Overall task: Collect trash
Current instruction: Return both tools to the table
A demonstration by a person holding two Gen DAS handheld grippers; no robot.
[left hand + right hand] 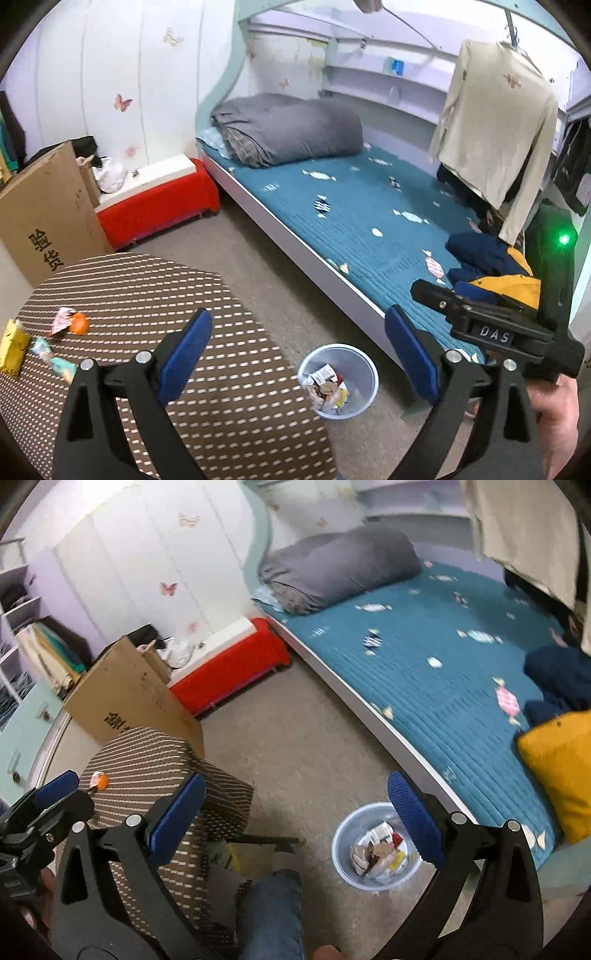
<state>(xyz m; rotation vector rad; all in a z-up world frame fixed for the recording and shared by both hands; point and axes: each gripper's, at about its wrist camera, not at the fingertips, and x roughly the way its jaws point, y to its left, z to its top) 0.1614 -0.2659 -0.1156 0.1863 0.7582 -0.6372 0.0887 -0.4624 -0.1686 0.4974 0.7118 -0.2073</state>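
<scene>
Trash sits in two places: several crumpled wrappers fill one translucent bin on the floor, and more scraps lie on one round table with a brown, dotted cover. From the left wrist camera, the left gripper is held level above the table's near edge, its two blue-padded fingers spread wide with nothing between them. The bin stands between and just below the fingertips, on the carpet beside the bed. Off to the gripper's left, on the tabletop, four pieces can be counted: one orange-tipped wrapper, one yellow packet at the table's edge, and two pale blue-green wrappers, blurred.

The right gripper is held out over the floor, tilted down, its jaws likewise wide apart and empty; the bin lies between its fingertips, nearer the right finger. The person's bare hand grips its black handle, seen at the right of the left camera. One jeans-clad knee shows below the gripper. To its left, only the orange-tipped wrapper is visible on the table, beside the left gripper's finger. One cardboard box and one red bench stand beyond.
</scene>
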